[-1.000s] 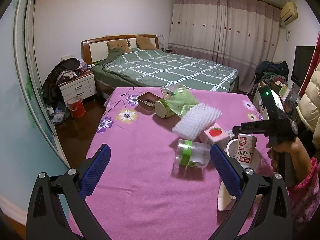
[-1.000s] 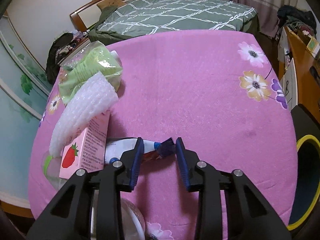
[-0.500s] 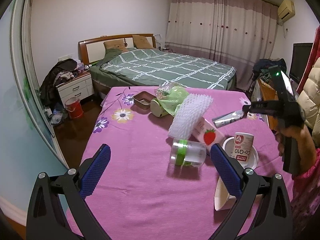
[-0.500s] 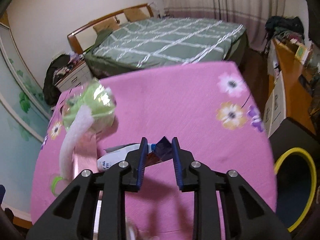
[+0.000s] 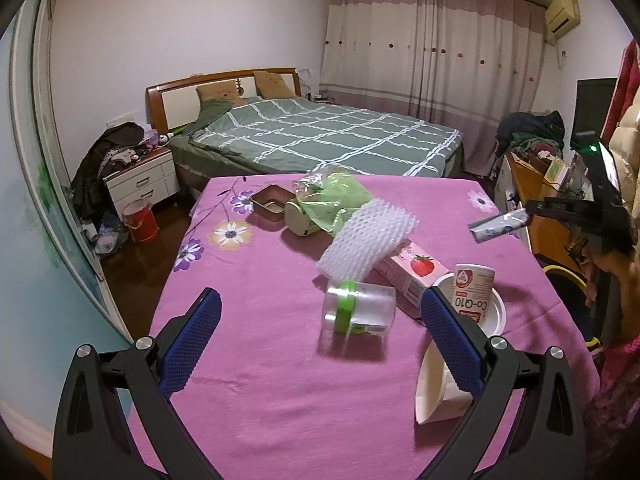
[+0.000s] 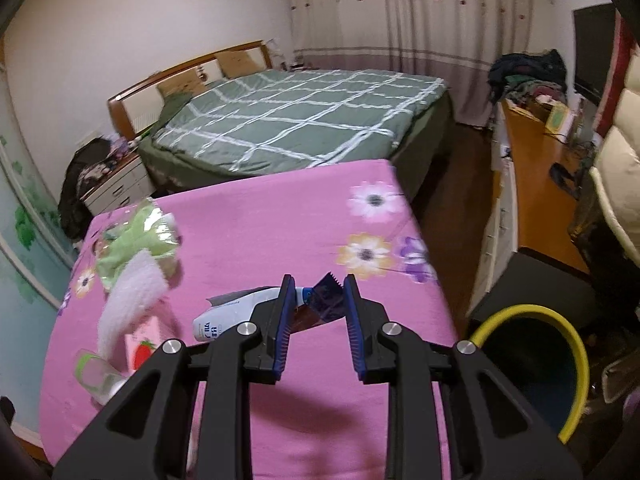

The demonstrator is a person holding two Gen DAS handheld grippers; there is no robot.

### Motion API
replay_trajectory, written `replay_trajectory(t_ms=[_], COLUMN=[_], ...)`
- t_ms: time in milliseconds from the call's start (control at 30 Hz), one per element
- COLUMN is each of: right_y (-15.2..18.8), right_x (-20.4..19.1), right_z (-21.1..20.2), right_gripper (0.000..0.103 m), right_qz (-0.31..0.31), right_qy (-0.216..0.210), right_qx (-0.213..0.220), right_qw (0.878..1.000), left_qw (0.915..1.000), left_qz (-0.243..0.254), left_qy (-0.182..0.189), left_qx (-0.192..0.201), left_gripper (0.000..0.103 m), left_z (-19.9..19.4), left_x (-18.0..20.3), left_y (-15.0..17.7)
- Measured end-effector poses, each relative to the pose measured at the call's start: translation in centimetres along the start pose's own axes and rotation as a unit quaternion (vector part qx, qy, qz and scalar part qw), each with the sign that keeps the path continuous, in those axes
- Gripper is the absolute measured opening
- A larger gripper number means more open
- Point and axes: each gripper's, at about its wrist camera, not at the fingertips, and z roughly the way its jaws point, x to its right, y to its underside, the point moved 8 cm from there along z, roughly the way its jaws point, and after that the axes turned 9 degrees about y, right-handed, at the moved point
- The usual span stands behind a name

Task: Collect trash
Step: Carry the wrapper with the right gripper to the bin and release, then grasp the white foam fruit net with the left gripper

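Stage: one piece of trash was in transit; judged early in the task, with most litter not yet collected.
Right gripper (image 6: 316,304): jaws were narrowed to a small gap and clamped on a crumpled white-and-blue foil wrapper (image 6: 256,306), held clear above the pink flowered cloth of the counter (image 6: 280,220).
Wrapper position: in the left wrist view the wrapper (image 5: 498,224) hung in the air near the counter's right edge, one end pinched, the other projecting sideways.
Left gripper (image 5: 320,344): jaws stood wide apart and held nothing; they hovered over the near part of the counter.
Destination, judged: a dark round bin with a yellow rim (image 6: 532,360) stood on the floor just beside the counter, to the right of the held wrapper.
Remaining on counter: a white foam mesh sleeve (image 5: 366,240), a pink strawberry-print carton (image 5: 412,268), a clear plastic jar with a green band (image 5: 360,310), a crumpled green plastic bag (image 5: 332,200), a white cylindrical Co-Q10 bottle (image 5: 472,292) standing on a white paper plate (image 5: 496,312).
Completion: bin contents could not be seen, so the count of collected items could not be told.
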Motion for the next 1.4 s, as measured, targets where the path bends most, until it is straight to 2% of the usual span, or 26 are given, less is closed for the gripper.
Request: replay_trajectory(t_ms=[267, 467, 633, 867, 967, 1400], right_y=[2.5, 5.1, 7.2, 9.2, 9.5, 9.4], right_x=[9.8, 17.9, 21.5, 24.2, 24.6, 23.2], right_z=[0.1, 0.3, 1.2, 2.9, 3.2, 3.1], right_gripper=[0.024, 0.025, 0.025, 0.029, 0.037, 0.039], right_qz=[0.068, 0.122, 0.142, 0.153, 0.155, 0.145], right_qy=[0.053, 0.108, 0.136, 0.163, 0.165, 0.151], right_qx=[-0.010, -0.023, -0.043, -0.063, -0.064, -0.061], right_qw=[0.996, 0.986, 0.980, 0.973, 0.972, 0.976], left_qw=[0.9998, 0.9995, 0.9992, 0.9988, 0.9988, 0.9983], left_qz=[0.015, 0.024, 0.026, 0.035, 0.037, 0.041], left_qy=[0.013, 0.021, 0.028, 0.031, 0.030, 0.029], left_qx=[-0.007, -0.008, -0.010, -0.014, -0.015, -0.031], left_gripper=[0.098, 0.098, 0.098, 0.098, 0.098, 0.098], left_z=[1.0, 1.5, 1.9, 2.3, 2.5, 5.4], left_x=[1.6, 2.6, 3.3, 4.1, 4.3, 3.0], left_y=[-0.1, -0.3, -0.5, -0.8, -0.8, -1.5])
